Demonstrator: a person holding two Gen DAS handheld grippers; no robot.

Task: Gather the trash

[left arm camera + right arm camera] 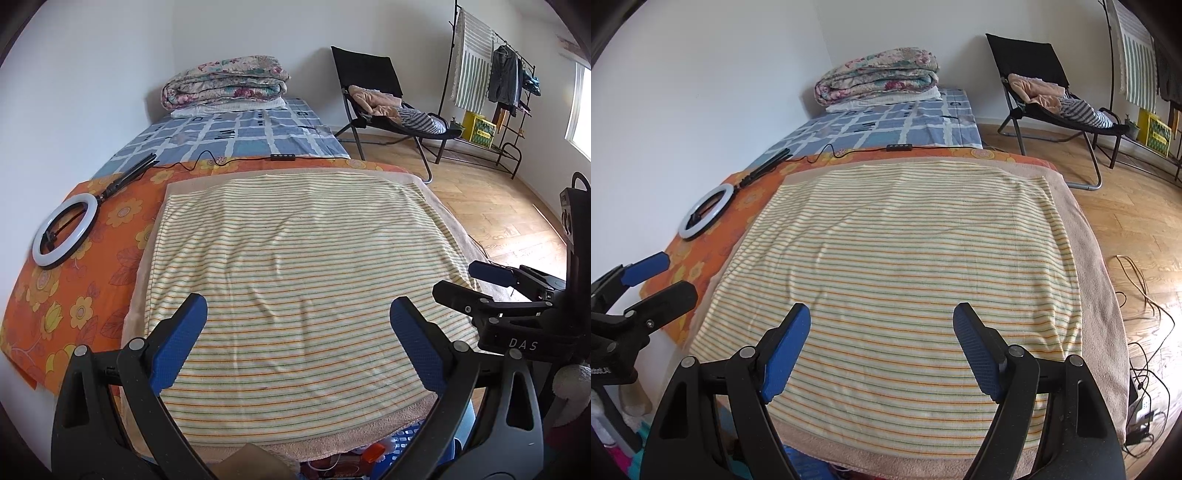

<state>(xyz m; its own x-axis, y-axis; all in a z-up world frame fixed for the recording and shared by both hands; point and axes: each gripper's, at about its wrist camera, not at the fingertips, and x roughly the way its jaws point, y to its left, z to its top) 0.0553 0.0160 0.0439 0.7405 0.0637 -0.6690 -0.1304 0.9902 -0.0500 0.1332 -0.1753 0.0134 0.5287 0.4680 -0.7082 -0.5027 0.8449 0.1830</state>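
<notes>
My left gripper [298, 301] stands open over the near part of a striped towel [295, 240] spread on the bed, with nothing between its blue pads. Beside it my right gripper [882, 308] is open too, over the same towel [905, 251], and holds nothing. In each view the other gripper shows at the edge: the right gripper [471, 282] and the left gripper [670, 277]. Below the bed's near edge a blue basket [406, 439] peeks out with an orange item [373, 452] and other bits in it, mostly hidden by the fingers.
A ring light [64, 229] with its cable lies on the orange floral sheet [74, 295] at the left. A folded quilt [225, 83] sits at the bed's far end. A black chair [373, 92] with clothes, a clothes rack [491, 74] and floor cables [1145, 314] stand to the right.
</notes>
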